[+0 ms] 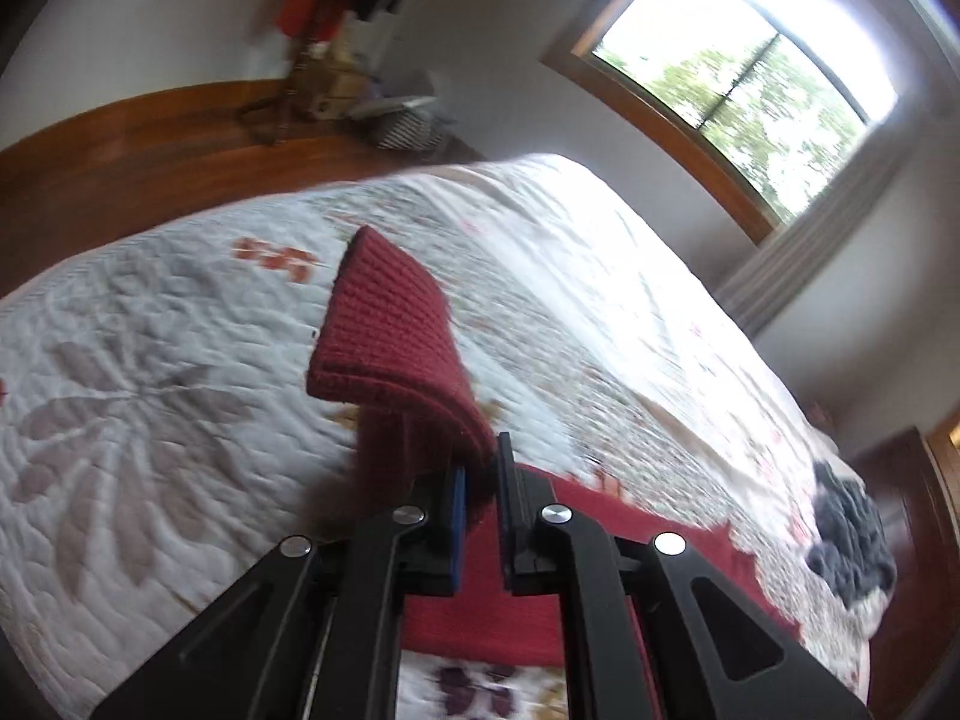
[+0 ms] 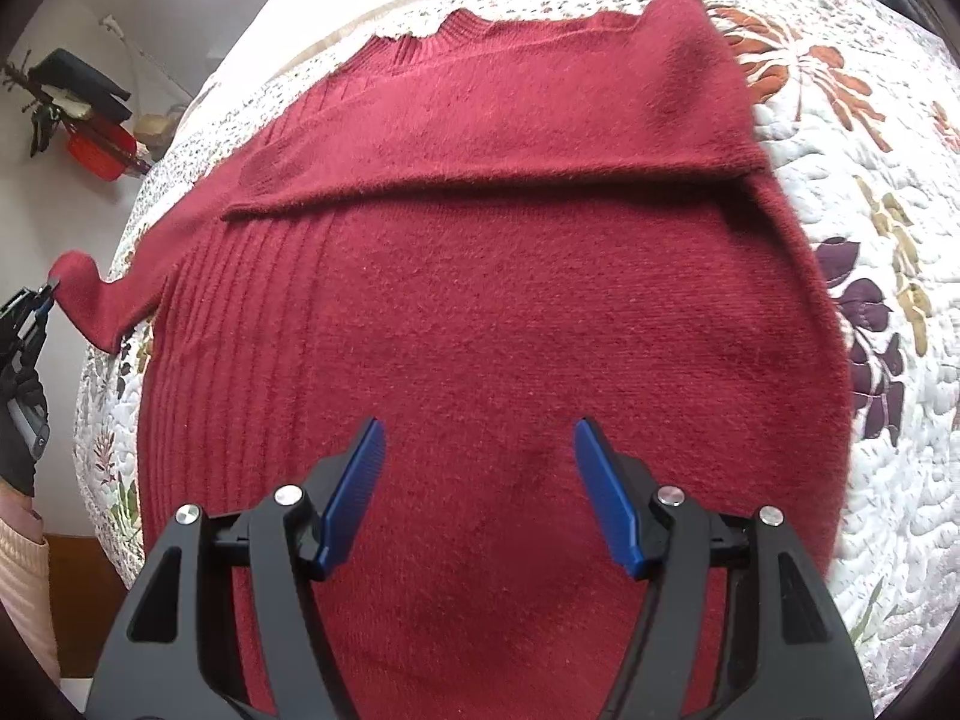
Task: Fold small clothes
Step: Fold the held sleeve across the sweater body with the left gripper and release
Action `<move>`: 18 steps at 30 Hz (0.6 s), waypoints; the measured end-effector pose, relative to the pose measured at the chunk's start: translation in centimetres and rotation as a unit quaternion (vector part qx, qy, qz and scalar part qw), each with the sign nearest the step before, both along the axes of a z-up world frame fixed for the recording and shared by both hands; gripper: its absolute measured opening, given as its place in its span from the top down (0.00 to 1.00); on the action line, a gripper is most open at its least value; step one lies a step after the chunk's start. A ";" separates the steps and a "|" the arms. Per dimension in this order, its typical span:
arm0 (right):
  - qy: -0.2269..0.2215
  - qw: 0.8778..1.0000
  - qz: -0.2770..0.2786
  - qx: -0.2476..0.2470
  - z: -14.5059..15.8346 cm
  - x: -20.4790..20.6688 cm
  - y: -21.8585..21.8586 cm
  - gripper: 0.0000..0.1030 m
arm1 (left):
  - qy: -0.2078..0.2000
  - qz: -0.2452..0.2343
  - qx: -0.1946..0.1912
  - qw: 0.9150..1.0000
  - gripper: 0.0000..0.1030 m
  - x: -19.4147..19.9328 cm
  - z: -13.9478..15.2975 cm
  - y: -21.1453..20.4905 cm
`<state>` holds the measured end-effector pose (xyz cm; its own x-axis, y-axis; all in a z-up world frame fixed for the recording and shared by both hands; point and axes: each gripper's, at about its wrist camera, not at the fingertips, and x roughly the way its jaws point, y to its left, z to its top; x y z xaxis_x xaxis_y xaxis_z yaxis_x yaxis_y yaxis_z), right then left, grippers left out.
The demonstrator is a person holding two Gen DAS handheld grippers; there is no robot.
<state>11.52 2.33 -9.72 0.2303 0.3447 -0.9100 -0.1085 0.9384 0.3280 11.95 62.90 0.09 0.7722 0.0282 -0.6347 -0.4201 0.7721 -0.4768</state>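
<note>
A dark red knitted sweater [image 2: 480, 300] lies spread on a floral quilt, with one sleeve folded across its chest. Above the sweater's body my right gripper [image 2: 477, 456] hovers open, nothing between its blue pads. The other sleeve [image 2: 102, 294] stretches off to the left, where my left gripper [image 2: 45, 291] pinches its cuff. In the left wrist view that gripper [image 1: 480, 474] is shut on the red sleeve cuff [image 1: 390, 330], which stands lifted above the quilt and curls over the fingers.
The white quilt [image 1: 150, 360] covers a bed with a wooden frame [image 1: 120, 144]. A dark grey garment [image 1: 852, 540] lies near the bed's far corner. A window [image 1: 738, 84] and a cluttered corner with a striped basket [image 1: 408, 126] lie beyond the bed.
</note>
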 end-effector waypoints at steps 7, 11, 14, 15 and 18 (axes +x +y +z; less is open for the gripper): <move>-0.010 1.000 -0.015 0.012 0.8 -0.1 -1.8 0.37 | -0.012 -0.080 -0.005 0.997 0.93 3.9 0.5 -7.6; -0.010 1.000 -0.022 0.017 0.7 -0.1 -2.5 0.37 | -0.012 -0.114 -0.014 0.993 0.93 6.1 -0.2 -11.9; -0.008 0.999 -0.026 0.022 0.5 0.0 -2.8 0.37 | -0.013 -0.136 -0.017 0.990 0.93 7.1 -0.7 -14.6; -0.008 0.999 -0.026 0.024 0.4 -0.1 -2.8 0.37 | -0.014 -0.143 -0.019 0.989 0.93 7.2 -0.8 -15.7; -0.008 0.999 -0.026 0.029 0.2 -0.1 -2.9 0.37 | -0.016 -0.167 -0.019 0.986 0.93 8.1 -0.9 -18.8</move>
